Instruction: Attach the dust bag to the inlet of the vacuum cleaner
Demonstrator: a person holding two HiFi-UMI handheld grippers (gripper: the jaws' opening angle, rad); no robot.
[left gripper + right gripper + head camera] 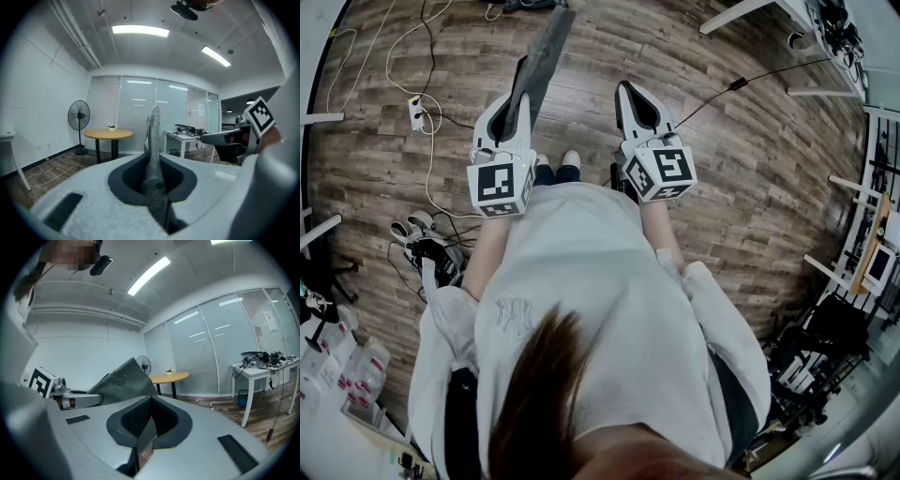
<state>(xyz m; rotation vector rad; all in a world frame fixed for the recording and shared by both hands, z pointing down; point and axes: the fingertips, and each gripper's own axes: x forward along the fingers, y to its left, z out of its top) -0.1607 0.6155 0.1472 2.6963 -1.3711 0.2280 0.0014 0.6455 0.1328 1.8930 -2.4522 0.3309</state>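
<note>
1. Head view. The person stands on a wood floor (750,206) with both tools held forward, side by side and apart. The left tool (521,75) is clamped on the dust bag (546,52), which projects forward past its tips. The right tool (628,91) is closed with nothing at its tips. Cables (422,112) lie on the floor to the left tool's left. No vacuum cleaner can be identified.

2. Left gripper view. The jaws stand narrow, pressed on the bag (153,136), which is seen edge-on and rises ahead of the tips. The right tool (220,137) is off to the right. Well ahead stand a round surface (108,134) and a fan (78,115), neither of which shows in the head view.

3. Right gripper view. The jaws meet and hold nothing. Only here does the bag's broad grey face (123,380) show, to the left of this tool.

4. Progress, as a judgement. The bag is in hand, so pickup is done. Attachment has not begun: the vacuum cleaner and its inlet appear in no view, and must be reached before the bag can be fitted.
</note>
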